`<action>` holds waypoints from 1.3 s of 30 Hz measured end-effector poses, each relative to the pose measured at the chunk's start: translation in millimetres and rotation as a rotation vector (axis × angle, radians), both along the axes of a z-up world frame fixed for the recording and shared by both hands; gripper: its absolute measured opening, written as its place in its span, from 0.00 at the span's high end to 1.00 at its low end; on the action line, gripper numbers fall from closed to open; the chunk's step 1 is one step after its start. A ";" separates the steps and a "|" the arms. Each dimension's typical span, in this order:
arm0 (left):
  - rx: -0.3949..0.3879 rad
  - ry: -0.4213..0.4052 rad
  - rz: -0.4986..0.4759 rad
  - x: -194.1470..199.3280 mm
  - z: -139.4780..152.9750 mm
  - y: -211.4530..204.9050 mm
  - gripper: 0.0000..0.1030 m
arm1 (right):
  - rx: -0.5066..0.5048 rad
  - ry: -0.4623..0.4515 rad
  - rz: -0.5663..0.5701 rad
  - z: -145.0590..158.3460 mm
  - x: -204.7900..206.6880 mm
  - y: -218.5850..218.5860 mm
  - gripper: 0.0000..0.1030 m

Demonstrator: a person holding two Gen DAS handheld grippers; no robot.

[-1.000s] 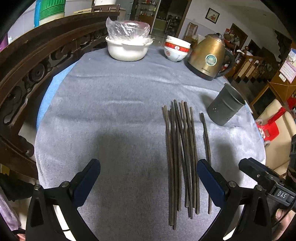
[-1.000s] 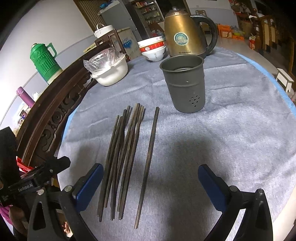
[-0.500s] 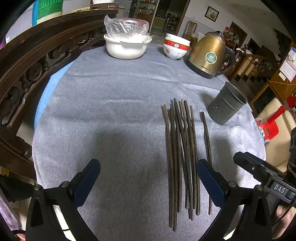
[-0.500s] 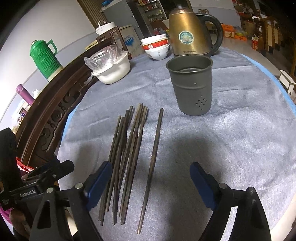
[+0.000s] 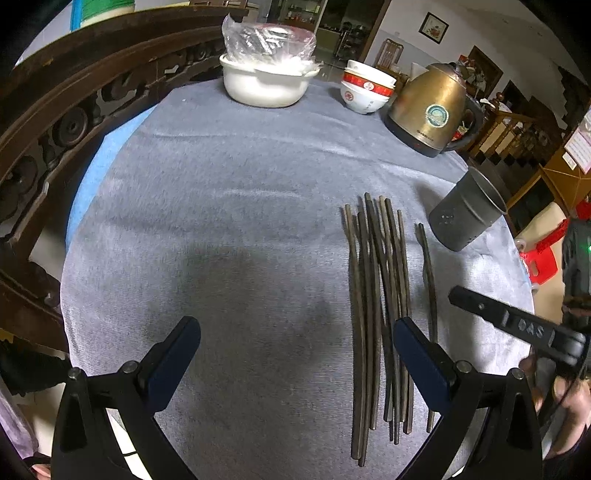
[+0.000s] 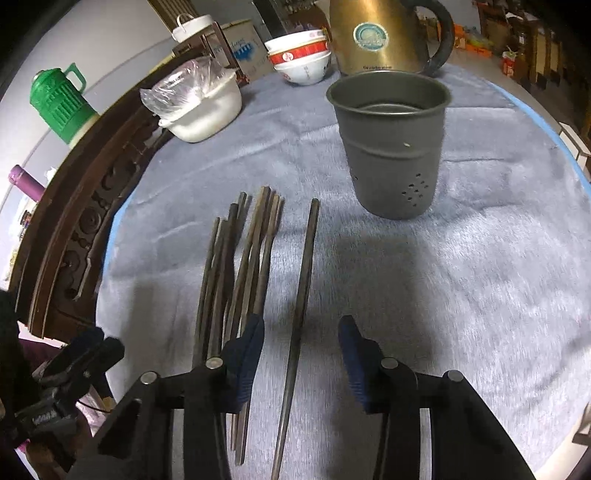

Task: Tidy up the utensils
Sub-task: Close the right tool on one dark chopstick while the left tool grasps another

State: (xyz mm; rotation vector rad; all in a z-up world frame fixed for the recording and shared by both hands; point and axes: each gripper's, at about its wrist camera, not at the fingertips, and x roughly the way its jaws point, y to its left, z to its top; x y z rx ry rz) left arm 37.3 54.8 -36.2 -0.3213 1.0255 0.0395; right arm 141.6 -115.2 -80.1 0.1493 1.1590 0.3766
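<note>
Left wrist view: the left gripper (image 5: 295, 354) hangs low over the grey cloth on the table (image 5: 221, 221), its jaws spread wide and holding nothing. The bundle of dark chopsticks (image 5: 380, 314) lies just to its right, with the right-hand fingertip overlapping the bundle's near end. A single chopstick (image 5: 427, 288) lies apart from the bundle, toward the grey perforated holder (image 5: 463, 218). The risk here is that this gripper, if it drops or swings right, rakes the loose bundle and scatters it.

Right wrist view: the right gripper (image 6: 301, 354) is tipped down close to the cloth, jaws part-closed to a narrow gap that straddles the single chopstick (image 6: 303, 295) without visibly touching it. Its left fingertip sits just beside the bundle (image 6: 236, 266), so closing could catch a neighbour as well. Gripped near its end, the thin stick could pivot or slip. The holder (image 6: 391, 147) stands upright ahead, near the brass kettle (image 6: 373, 33); a tilted stick might strike its rim.
</note>
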 end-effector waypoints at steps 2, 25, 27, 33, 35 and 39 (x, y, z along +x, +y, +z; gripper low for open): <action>-0.005 0.003 0.002 0.8 -1.6 1.6 0.00 | -0.030 0.018 0.008 -5.4 10.3 7.1 0.56; 0.011 0.099 -0.028 57.4 3.1 -5.8 0.00 | -0.024 0.113 -0.026 -18.6 37.0 3.4 0.94; -0.007 0.145 -0.031 74.7 -3.4 -7.7 0.01 | -0.019 0.117 -0.025 -18.1 37.8 -2.9 0.94; 0.001 0.283 -0.035 105.4 -26.6 -20.6 0.11 | 0.032 0.141 -0.028 -25.4 35.9 -17.0 0.94; 0.003 0.327 -0.049 110.1 -33.5 -26.1 0.24 | 0.043 0.146 -0.024 -28.0 35.7 -19.2 0.94; 0.026 0.370 -0.058 115.4 -40.6 -32.5 0.32 | 0.062 0.157 -0.018 -33.8 36.9 -22.5 0.94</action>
